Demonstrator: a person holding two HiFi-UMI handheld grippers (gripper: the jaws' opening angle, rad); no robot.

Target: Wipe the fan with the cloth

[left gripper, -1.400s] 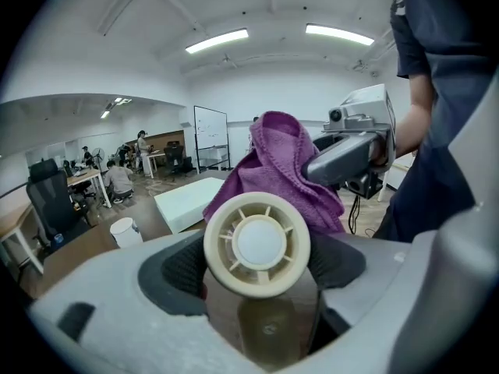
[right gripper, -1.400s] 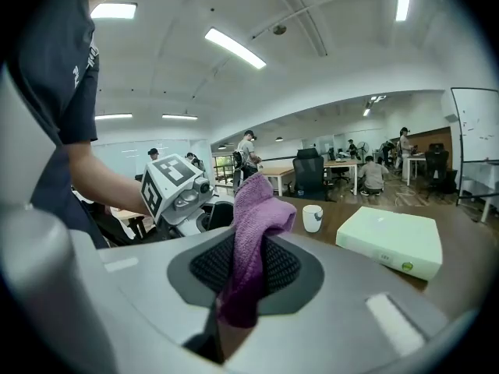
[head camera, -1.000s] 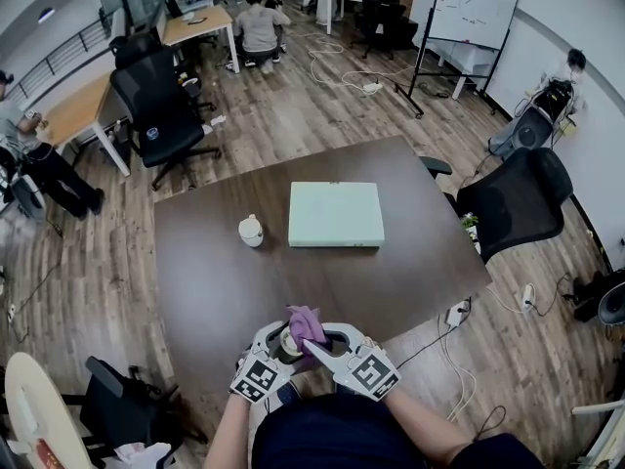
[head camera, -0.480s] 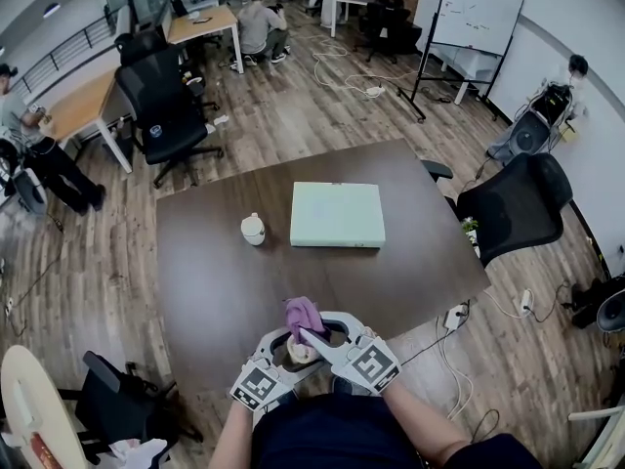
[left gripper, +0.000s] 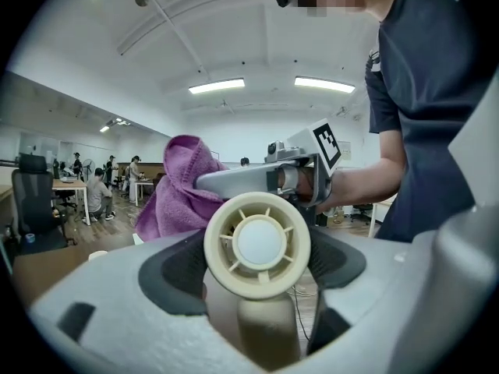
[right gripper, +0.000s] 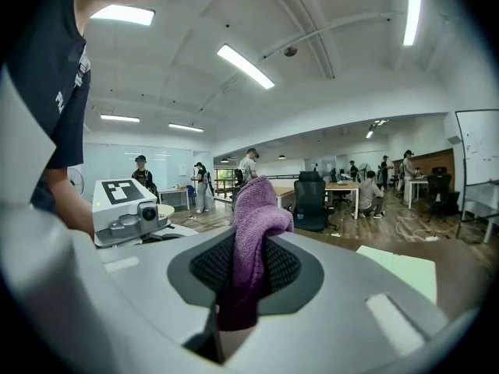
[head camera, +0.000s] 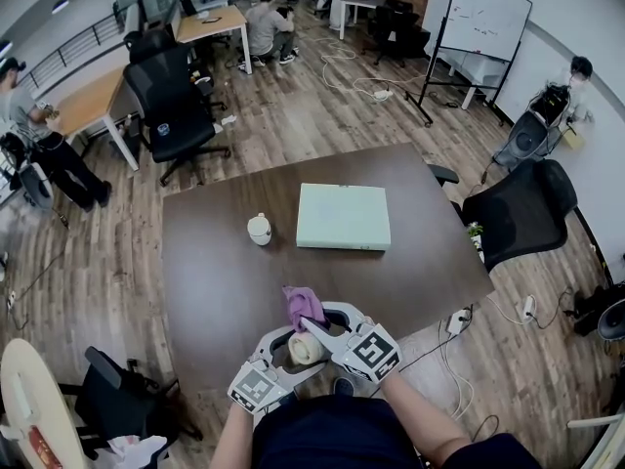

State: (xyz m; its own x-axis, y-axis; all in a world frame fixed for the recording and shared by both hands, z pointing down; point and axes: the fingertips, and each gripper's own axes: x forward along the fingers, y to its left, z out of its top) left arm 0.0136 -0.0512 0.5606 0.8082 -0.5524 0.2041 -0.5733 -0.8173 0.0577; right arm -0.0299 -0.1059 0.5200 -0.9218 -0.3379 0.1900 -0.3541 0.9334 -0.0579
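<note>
Head view: at the table's (head camera: 215, 291) near edge, your left gripper (head camera: 293, 346) grips a cream fan (head camera: 310, 349), your right gripper (head camera: 309, 322) a purple cloth (head camera: 303, 303) just beside it. Left gripper view: jaws clasp the fan's sides. Right gripper view: jaws pinch the cloth.

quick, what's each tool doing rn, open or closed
Left tool: closed on the cream fan, gripping its round head.
Right tool: closed on the purple cloth.

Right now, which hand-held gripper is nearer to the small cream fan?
Left. The left hand-held gripper grips the fan between its jaws; the right hand-held gripper, holding the purple cloth, sits just beside the fan.
</note>
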